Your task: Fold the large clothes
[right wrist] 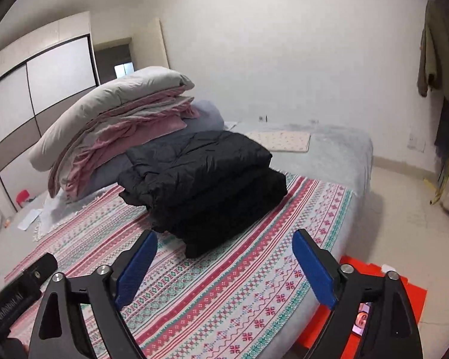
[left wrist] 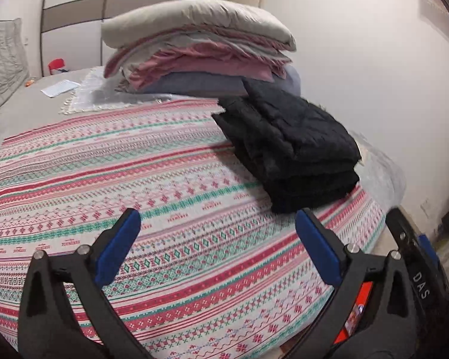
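Note:
A black padded jacket (left wrist: 287, 146) (right wrist: 206, 185) lies folded into a thick bundle on the patterned red, green and white cover (left wrist: 134, 179) (right wrist: 239, 269) of the bed. My left gripper (left wrist: 218, 224) hangs open above the cover, short of the jacket and to its left, with nothing between its blue pads. My right gripper (right wrist: 224, 245) is open too, nearer the bed's edge, and the jacket's near corner lies just beyond its tips. The body of each gripper shows at the side of the other's view.
Behind the jacket is a tall pile of folded bedding (left wrist: 200, 51) (right wrist: 119, 125), grey on top, pink and blue-grey below. A small cream mat (right wrist: 280, 140) lies on the far side of the bed. A red sheet (right wrist: 404, 293) lies on the floor at the right. Clothes (right wrist: 437, 68) hang by the right wall.

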Demonstrator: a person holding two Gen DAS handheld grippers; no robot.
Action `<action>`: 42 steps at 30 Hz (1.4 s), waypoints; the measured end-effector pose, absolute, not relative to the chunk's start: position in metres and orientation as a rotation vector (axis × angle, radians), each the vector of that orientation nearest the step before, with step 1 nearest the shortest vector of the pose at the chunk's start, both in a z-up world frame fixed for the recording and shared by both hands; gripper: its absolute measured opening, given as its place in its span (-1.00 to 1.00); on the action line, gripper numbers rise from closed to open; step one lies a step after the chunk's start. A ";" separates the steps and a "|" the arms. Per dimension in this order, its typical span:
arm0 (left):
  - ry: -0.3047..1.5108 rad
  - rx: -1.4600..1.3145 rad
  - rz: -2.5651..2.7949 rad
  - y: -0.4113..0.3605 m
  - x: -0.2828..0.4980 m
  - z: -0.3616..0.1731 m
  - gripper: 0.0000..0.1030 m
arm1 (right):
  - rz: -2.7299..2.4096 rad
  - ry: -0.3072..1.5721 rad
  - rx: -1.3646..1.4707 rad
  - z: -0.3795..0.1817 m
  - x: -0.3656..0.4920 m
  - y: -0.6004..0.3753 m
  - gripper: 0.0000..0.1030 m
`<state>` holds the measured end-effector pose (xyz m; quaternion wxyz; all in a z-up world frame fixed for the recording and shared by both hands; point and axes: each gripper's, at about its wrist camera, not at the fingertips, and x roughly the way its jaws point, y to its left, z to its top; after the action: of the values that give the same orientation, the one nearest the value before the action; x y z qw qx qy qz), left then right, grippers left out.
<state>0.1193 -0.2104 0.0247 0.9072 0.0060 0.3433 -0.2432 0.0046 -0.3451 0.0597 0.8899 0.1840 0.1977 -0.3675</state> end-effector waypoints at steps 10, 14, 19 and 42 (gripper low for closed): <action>0.636 0.064 -0.448 -0.206 0.129 -0.001 0.99 | -0.705 0.481 0.252 0.006 0.042 -0.333 0.98; 0.624 0.103 -0.420 -0.212 0.129 -0.009 0.99 | -0.736 0.482 0.273 0.003 0.041 -0.330 0.98; 0.557 0.133 -0.434 -0.220 0.116 -0.006 0.99 | -0.795 0.455 0.283 0.006 0.030 -0.332 1.00; 0.563 0.127 -0.503 -0.240 0.106 -0.016 0.99 | -0.819 0.487 0.256 -0.004 0.028 -0.342 1.00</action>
<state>0.1055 -0.2400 -0.0165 0.9276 0.0618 0.2745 -0.2456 0.0276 -0.3418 -0.0037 0.8807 0.1226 0.2339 -0.3931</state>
